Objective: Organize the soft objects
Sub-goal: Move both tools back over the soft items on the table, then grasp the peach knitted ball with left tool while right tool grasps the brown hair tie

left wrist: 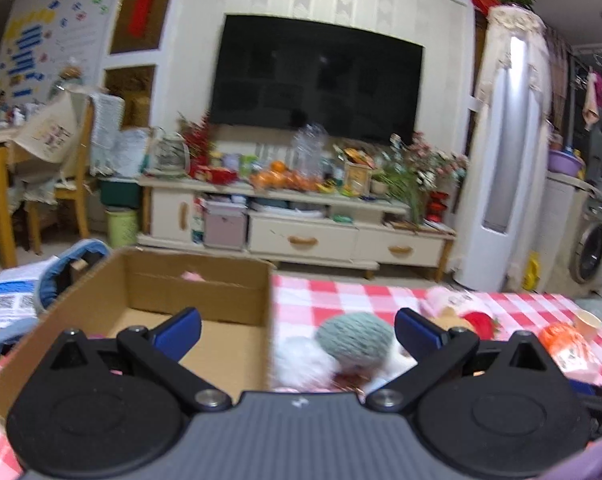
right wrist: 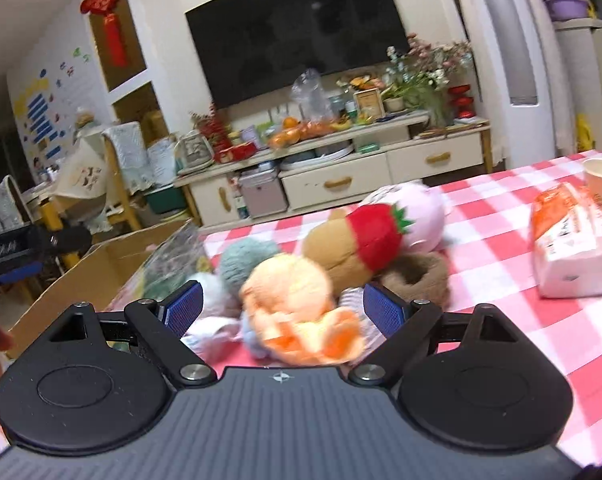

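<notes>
An open cardboard box (left wrist: 205, 312) stands at the left of the red-checked table; something small and pink (left wrist: 193, 277) lies inside at the back. My left gripper (left wrist: 297, 336) is open, straddling the box's right wall, with a grey-green woolly toy (left wrist: 353, 338) and white fluffy toy (left wrist: 301, 364) between and under its right finger. In the right wrist view my right gripper (right wrist: 283, 312) is open with an orange plush (right wrist: 297, 308) between its fingers. Behind lie the grey-green toy (right wrist: 245, 260), a brown plush with a red strawberry (right wrist: 357, 240), a pink plush (right wrist: 417, 212) and a brown ring-shaped one (right wrist: 417, 276).
A tissue pack (right wrist: 569, 240) and a paper cup (right wrist: 601, 184) sit on the tablecloth (right wrist: 501, 320) at the right. The left gripper's body (right wrist: 17, 252) shows at the left edge. Beyond the table are a TV cabinet (left wrist: 301, 232), chairs and a washing machine.
</notes>
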A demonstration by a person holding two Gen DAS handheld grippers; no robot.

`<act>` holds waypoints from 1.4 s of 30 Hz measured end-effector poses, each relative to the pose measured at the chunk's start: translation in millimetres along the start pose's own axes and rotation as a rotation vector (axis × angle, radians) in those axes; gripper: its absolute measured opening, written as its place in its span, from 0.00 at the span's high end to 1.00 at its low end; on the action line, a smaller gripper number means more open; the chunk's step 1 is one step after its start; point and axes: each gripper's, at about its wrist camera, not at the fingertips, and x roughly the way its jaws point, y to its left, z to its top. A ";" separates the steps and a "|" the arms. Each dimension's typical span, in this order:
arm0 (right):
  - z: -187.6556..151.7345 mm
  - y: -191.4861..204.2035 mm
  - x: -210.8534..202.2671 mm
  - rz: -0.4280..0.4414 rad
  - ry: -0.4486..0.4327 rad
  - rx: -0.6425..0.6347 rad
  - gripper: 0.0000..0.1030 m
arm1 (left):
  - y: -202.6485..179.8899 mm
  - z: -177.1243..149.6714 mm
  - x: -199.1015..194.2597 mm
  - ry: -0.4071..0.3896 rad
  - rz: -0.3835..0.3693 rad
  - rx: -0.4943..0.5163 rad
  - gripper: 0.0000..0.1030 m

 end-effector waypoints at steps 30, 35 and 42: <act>-5.4 -36.5 74.4 -0.123 0.087 0.121 0.00 | -101.0 -42.9 42.1 0.209 -0.196 0.112 0.01; 0.3 -32.1 89.3 -0.094 0.109 0.049 0.00 | -112.1 -47.5 56.8 0.235 -0.189 0.118 0.01; 3.2 -42.7 110.8 -0.079 0.156 0.087 0.00 | -119.2 -51.3 79.8 0.263 -0.158 0.105 0.01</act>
